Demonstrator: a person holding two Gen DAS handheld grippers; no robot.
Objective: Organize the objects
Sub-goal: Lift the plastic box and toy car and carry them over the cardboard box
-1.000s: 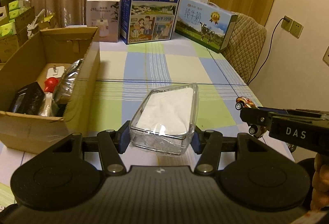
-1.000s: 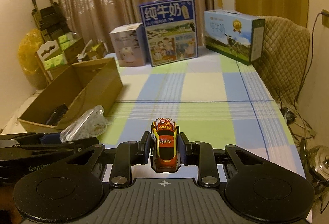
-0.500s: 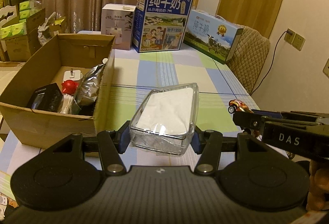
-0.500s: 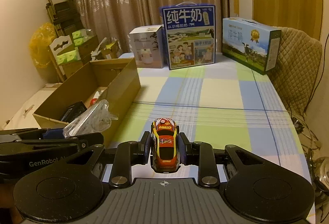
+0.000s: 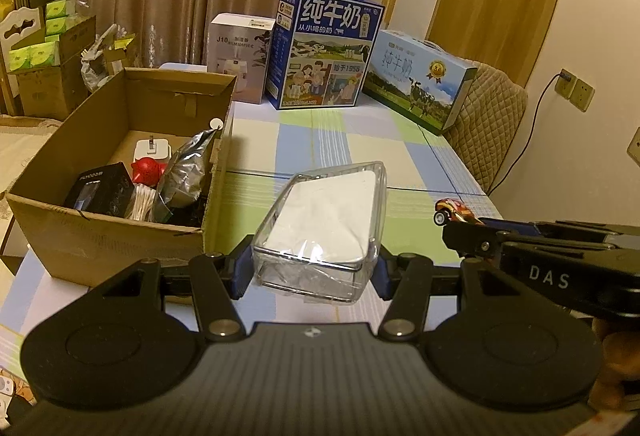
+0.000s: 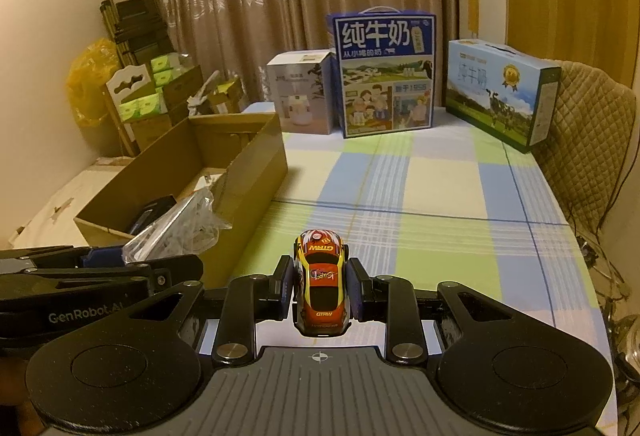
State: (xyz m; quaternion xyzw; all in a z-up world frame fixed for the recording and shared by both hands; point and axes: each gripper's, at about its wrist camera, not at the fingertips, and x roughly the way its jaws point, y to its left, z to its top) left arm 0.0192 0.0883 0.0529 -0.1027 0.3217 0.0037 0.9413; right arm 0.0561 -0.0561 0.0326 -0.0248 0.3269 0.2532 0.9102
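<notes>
Left gripper [image 5: 312, 268] clamping clear tissue pack [image 5: 324, 224], right gripper [image 6: 320, 292] holding toy car [image 6: 321, 284], cardboard box [image 5: 100, 236] contents partly hidden

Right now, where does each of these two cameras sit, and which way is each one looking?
Left wrist view: sits on the left gripper, looking forward and down over a clear tissue box held in its fingers, toward the cardboard box; the right gripper pokes in from the right.
Right wrist view: sits on the right gripper, looking along its fingers over a toy car clamped between them; the left gripper enters from the left.
Shared: the checked tablecloth, the cardboard box and the milk cartons by the curtain.
</notes>
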